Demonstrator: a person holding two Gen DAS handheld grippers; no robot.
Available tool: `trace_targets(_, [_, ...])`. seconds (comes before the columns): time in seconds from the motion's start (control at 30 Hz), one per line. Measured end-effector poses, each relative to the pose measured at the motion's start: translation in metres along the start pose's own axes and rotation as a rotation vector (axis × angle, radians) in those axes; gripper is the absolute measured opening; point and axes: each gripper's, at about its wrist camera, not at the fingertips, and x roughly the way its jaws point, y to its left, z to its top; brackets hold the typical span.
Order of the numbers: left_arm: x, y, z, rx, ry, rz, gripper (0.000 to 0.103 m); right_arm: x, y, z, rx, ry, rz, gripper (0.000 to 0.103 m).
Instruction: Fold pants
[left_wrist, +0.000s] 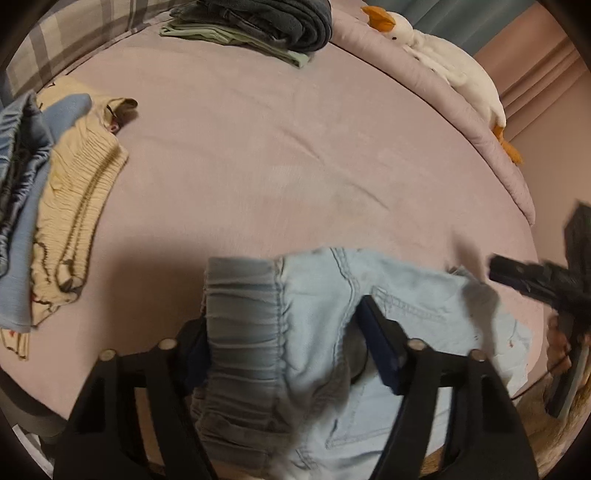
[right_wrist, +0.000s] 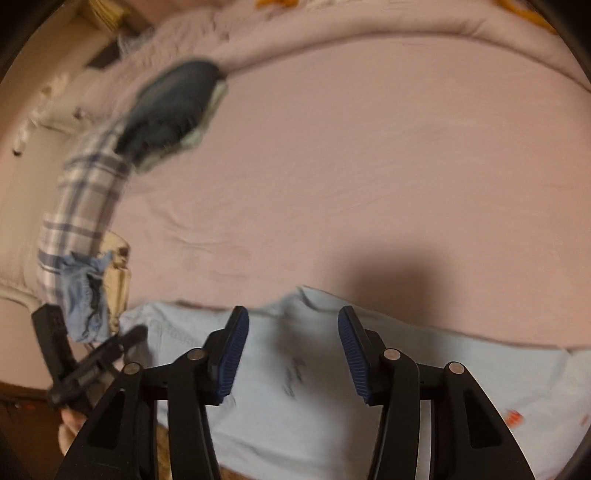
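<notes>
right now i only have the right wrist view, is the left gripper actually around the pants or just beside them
Observer: Around them. The left gripper stands open, with the elastic waistband of the light blue pants bunched between its fingers.
Operator: so is it clamped on
Observer: It doesn't look so. The blue pad on the right side sits clear of the waistband, with a shadowed gap beside it.
Operator: anything further out i can't make out
Observer: A white goose plush with an orange beak lies along the far right edge of the bed.
</notes>
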Motion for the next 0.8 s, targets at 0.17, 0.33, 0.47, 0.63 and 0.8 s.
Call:
trace_targets(0.17, [-0.008, 0.002, -0.01, 0.032, -0.044, 0.009, 0.038, 0.045, 0.008, 0.0, -0.03, 0.114, -0.046, 0.039])
trace_targets(0.33, [-0.029, -0.001, -0.016, 0.025, -0.103, -0.006, 0.031, 0.017, 0.016, -0.006, -0.078, 0.02, -0.092, 0.01])
trace_targets(0.47, [-0.049, -0.012, -0.011, 0.063, -0.18, 0.009, 0.031, -0.016, 0.008, 0.0, -0.034, -0.082, -0.04, 0.009])
trace_targets(0.63, [-0.039, -0.001, -0.002, 0.057, -0.16, 0.052, 0.032, -0.011, 0.017, 0.005, -0.04, -0.12, -0.031, 0.008])
trace_targets(0.8, [-0.012, 0.008, -0.006, 0.057, -0.114, 0.104, 0.035, 0.034, 0.028, 0.005, -0.062, -0.065, -0.121, 0.008])
